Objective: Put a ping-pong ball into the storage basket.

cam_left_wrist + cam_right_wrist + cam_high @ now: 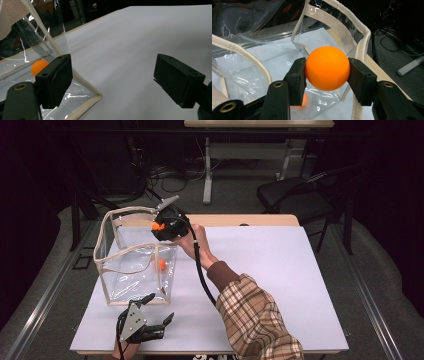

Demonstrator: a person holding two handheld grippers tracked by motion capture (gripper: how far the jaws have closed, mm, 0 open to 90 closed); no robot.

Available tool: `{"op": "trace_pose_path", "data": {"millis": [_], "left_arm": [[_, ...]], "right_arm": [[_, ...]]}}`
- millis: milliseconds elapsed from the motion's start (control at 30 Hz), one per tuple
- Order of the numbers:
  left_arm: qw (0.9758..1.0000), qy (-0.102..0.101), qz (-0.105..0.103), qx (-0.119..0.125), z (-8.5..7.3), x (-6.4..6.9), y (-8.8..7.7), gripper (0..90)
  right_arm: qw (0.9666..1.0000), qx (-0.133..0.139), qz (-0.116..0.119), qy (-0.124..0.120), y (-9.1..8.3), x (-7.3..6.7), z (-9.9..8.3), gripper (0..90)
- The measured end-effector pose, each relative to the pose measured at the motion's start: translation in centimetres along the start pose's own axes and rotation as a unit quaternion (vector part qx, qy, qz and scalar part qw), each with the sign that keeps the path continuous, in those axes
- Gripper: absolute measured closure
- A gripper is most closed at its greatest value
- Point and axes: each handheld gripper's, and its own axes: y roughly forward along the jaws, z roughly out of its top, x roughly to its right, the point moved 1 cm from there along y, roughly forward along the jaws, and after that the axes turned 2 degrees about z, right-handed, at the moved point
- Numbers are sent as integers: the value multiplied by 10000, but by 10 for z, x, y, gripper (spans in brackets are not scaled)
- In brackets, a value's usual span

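A clear plastic bag (pixel 131 270) with cream trim stands open on the table's left side. Over its right rim my right gripper (pixel 159 226) is shut on an orange ball (pixel 327 68), which sits squeezed between both pads above the bag's (pixel 262 50) opening. Another orange ball (pixel 161 264) lies inside on the bag's floor, also visible as the second ball (pixel 303 100) below the jaws and as an orange ball (pixel 38 67) behind the left pad. Near the table's front edge my left gripper (pixel 161 309) rests open beside the bag's corner (pixel 85 105), nothing between its jaws.
A white sheet (pixel 260 270) covers the wooden table (pixel 240 220). A black chair (pixel 295 195) stands behind the table at the right, with cables (pixel 160 175) and another table's legs on the floor beyond. The person's plaid sleeve (pixel 255 320) crosses the front middle.
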Motion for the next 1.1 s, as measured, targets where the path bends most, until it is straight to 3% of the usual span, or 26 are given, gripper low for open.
{"op": "trace_pose_path", "data": {"millis": [700, 933, 1100], "left_arm": [[10000, 0, -4, 0, 0, 0, 0, 155], [10000, -1, -1, 6, 0, 0, 0, 155], [10000, 1, -7, 11, 0, 0, -1, 155]], "right_arm": [[9997, -146, 142, 105, 15, -4, 3, 502], [9996, -193, 217, 25, 22, -9, 5, 499], [9992, -188, 362, 18, 23, -9, 4, 405]]}}
